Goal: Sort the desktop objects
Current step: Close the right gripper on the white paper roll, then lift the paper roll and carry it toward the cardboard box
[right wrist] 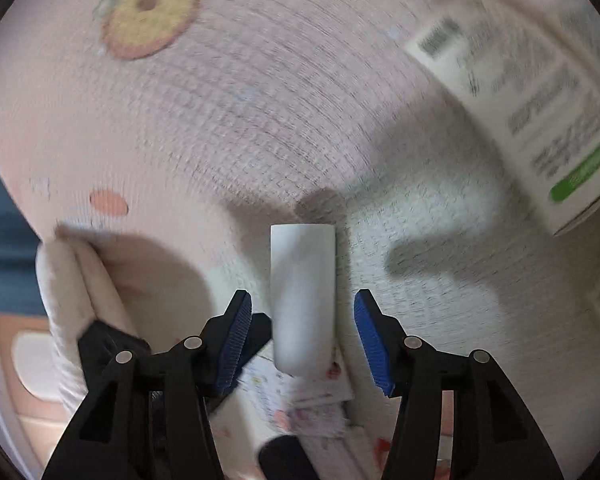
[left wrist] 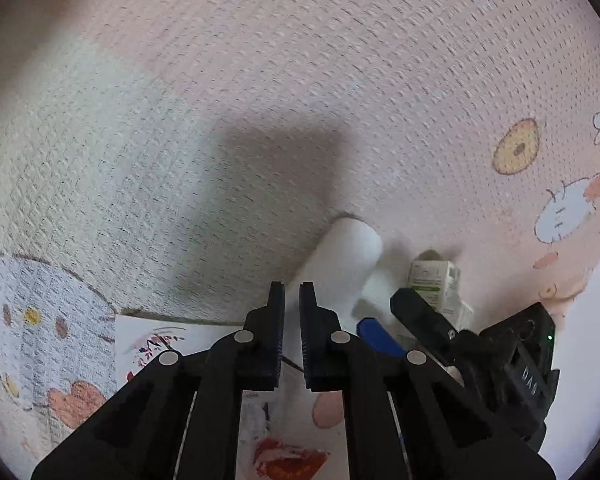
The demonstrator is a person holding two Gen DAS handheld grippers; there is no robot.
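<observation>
- Right gripper point(right wrist: 302, 332): jaws spread wide and empty. The blue ribbed pads point(right wrist: 236, 340) stand clear on both sides of the white cylinder, with a visible gap at each pad.
- White cylinder point(right wrist: 303, 296): lies lengthwise between the right gripper's fingers, its far flat end pointing straight ahead of the tips and its near end reaching back between them. It rests on the woven cloth point(right wrist: 260, 120), with its near end over a printed card point(right wrist: 300, 396).
- Left gripper point(left wrist: 292, 332): jaws drawn narrow, a thin slit between the pads, nothing seen between them.
- From the left wrist view, the white cylinder point(left wrist: 340, 264) lies just ahead of the left fingertips and slightly to their right, angled away to the right. I cannot tell whether it touches the tips.
- The right gripper point(left wrist: 460, 340) shows in that view to the right of the left fingers, one blue pad point(left wrist: 378, 336) just beside the cylinder's near end.
- White box with green band point(right wrist: 540, 120): ahead and well to the right of the right gripper, print blurred. In the left view the same box point(left wrist: 436, 280) stands beyond the right gripper's finger.
- Printed card point(left wrist: 160, 344): beneath and just left of the left fingers.
- Folded pale cloth edge point(right wrist: 72, 280): left of the right gripper, apart from the cylinder.
</observation>
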